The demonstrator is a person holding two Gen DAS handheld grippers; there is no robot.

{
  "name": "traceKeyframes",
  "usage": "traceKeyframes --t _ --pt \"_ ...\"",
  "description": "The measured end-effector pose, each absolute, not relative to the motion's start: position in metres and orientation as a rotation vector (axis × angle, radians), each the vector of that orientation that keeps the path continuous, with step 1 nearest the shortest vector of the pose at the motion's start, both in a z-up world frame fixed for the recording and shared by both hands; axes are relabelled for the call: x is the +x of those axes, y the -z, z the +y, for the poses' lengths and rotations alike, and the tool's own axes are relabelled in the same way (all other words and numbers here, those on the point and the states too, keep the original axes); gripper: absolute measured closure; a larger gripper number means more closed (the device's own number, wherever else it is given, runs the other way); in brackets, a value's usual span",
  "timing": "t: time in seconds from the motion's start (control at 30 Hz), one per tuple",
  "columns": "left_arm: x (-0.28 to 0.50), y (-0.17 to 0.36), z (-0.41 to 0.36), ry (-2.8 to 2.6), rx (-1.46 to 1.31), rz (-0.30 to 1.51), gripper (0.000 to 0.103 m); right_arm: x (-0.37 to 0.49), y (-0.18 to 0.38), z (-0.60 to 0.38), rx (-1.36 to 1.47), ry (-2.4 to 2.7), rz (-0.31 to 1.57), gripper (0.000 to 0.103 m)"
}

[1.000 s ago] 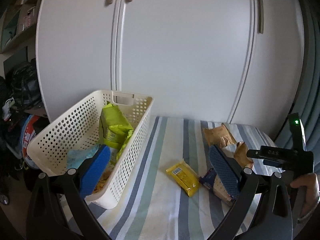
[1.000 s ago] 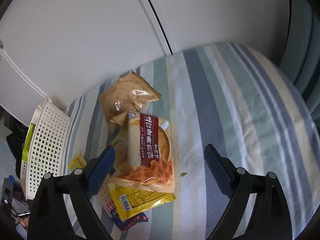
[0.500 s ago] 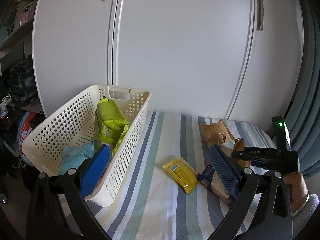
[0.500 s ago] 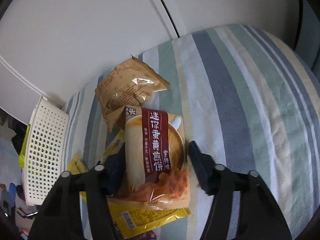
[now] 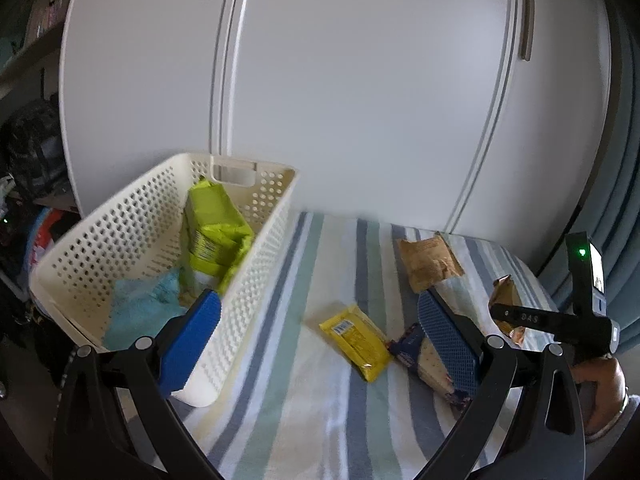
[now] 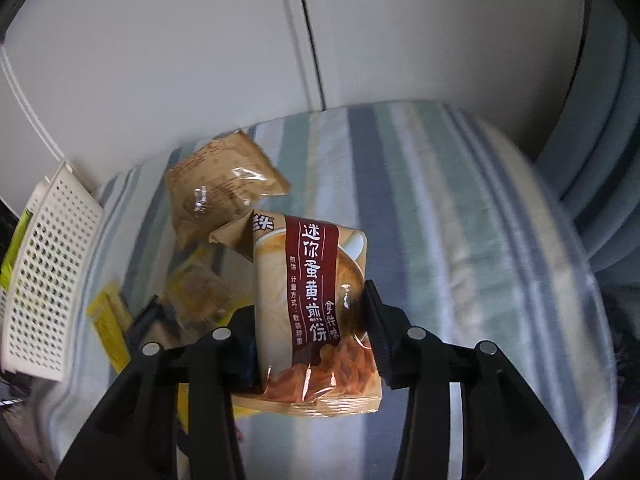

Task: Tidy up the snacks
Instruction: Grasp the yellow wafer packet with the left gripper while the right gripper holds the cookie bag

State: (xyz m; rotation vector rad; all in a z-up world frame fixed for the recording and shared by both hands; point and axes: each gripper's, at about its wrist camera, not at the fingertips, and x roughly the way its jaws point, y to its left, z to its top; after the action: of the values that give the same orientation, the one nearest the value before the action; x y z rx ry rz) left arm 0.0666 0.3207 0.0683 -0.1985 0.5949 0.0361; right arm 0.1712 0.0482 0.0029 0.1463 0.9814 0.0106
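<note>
My right gripper (image 6: 310, 320) is shut on a beige snack bag with a maroon label (image 6: 316, 300), lifted off the striped cloth (image 6: 460, 240). Below it lie a brown packet (image 6: 220, 188), a yellow packet (image 6: 106, 320) and other wrappers. In the left wrist view my left gripper (image 5: 320, 340) hangs open beside the cream perforated basket (image 5: 120, 232), which holds a lime-green bag (image 5: 212, 232) and a light-blue packet (image 5: 140, 304). A yellow packet (image 5: 356, 340), a brown packet (image 5: 428, 260) and a dark-blue wrapper (image 5: 408, 348) rest on the cloth. The right gripper's body (image 5: 560, 320) shows at the far right.
White cupboard doors (image 5: 360, 100) stand right behind the table. A blue-grey curtain (image 6: 600, 160) hangs at the right. Dark bags and clutter (image 5: 32, 160) sit to the left of the basket. A hand (image 5: 604, 392) grips the right tool.
My right gripper closed on the beige snack bag and raised it off the pile. The left gripper stayed open and drifted slightly back and up by the basket.
</note>
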Motion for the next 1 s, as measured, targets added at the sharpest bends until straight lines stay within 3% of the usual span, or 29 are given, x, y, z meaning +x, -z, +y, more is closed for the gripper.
traceKeyframes --t 0.63,0.83,1.0 --pt "0.141 -0.026 0.261 -0.023 -0.184 0.868 0.003 0.159 -0.001 0.014 0.302 -0.047 0.949 0.06" --pt "0.167 -0.005 0.262 -0.026 -0.33 0.979 0.003 0.154 -0.002 0.005 0.33 -0.052 0.948 0.06" --pt "0.177 0.012 0.269 -0.077 -0.42 1.033 0.019 0.155 -0.002 0.005 0.339 -0.06 0.945 0.059"
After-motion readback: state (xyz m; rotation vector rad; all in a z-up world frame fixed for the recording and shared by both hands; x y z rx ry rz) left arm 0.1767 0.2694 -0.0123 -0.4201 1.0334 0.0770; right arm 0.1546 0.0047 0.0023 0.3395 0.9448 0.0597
